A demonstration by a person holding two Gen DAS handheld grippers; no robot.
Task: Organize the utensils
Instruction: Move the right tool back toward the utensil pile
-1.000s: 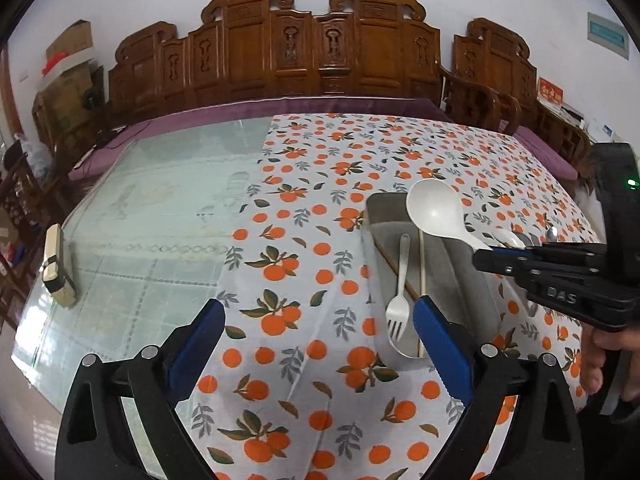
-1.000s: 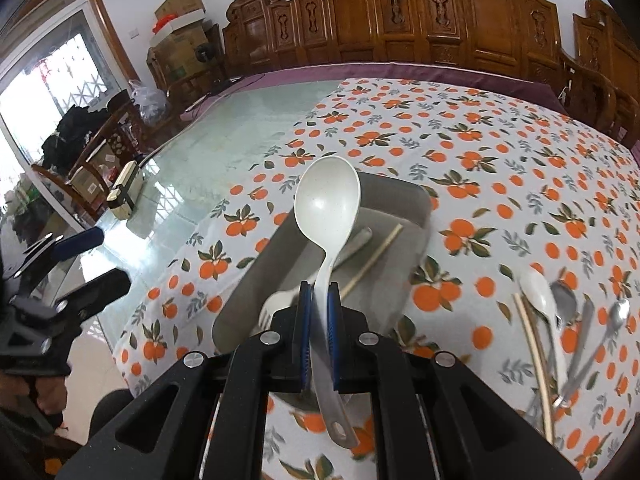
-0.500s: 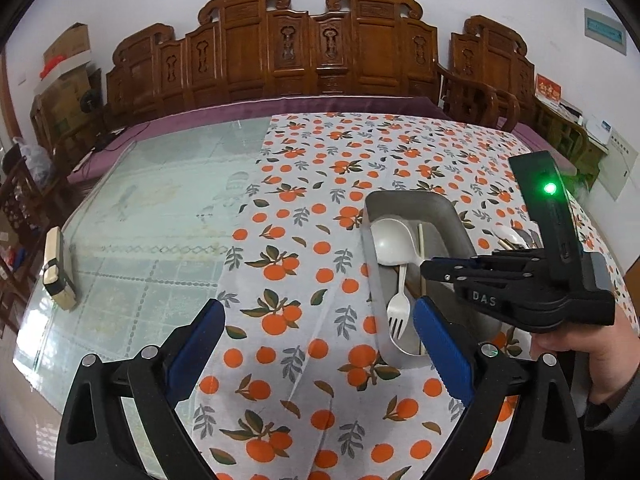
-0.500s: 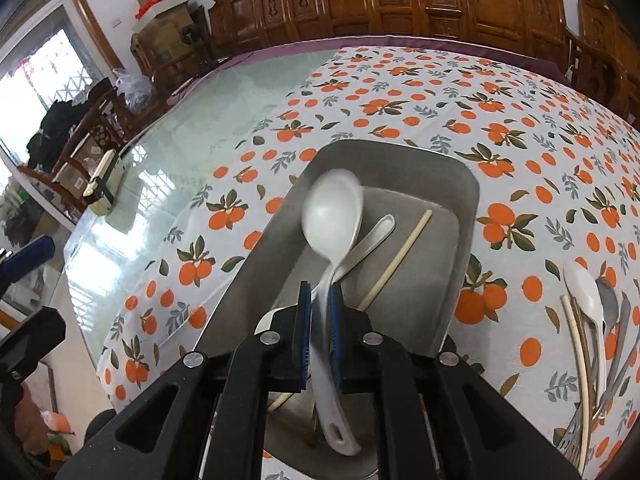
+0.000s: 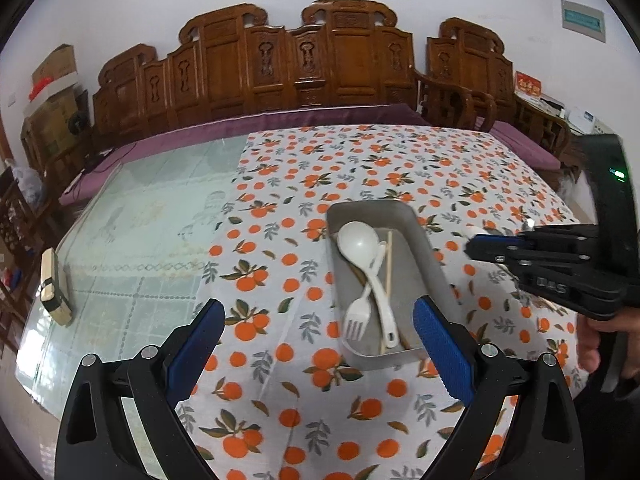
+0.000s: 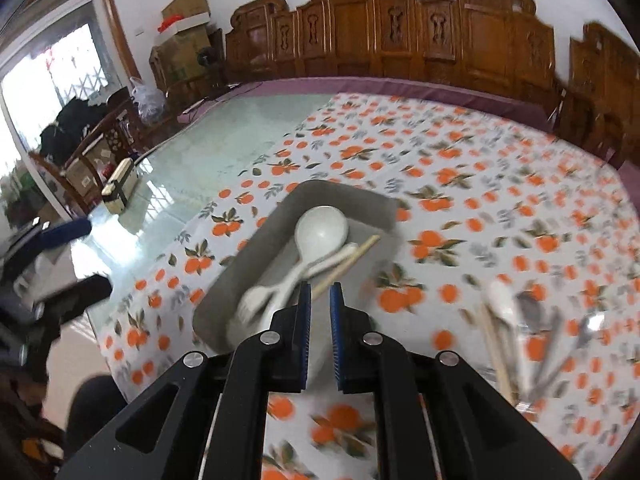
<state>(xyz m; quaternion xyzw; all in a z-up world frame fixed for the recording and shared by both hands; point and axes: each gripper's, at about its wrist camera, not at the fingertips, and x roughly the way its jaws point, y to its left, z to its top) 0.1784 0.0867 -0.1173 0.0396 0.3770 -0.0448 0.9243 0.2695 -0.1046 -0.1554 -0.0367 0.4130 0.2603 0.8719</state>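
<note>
On orange-print cloth, your right gripper (image 6: 319, 300) hangs nearly closed & empty, left gripper (image 5: 316, 344) wide open; loose utensils (image 6: 532, 332) look light, slick — pinch mid-handle.

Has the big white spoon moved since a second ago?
Yes. The big white spoon went from the right gripper, above the gray tray, down into it, beside the white fork.

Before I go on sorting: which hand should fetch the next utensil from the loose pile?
Right. The right gripper is empty and nearer the pile; the left gripper sits beyond the tray.
</note>
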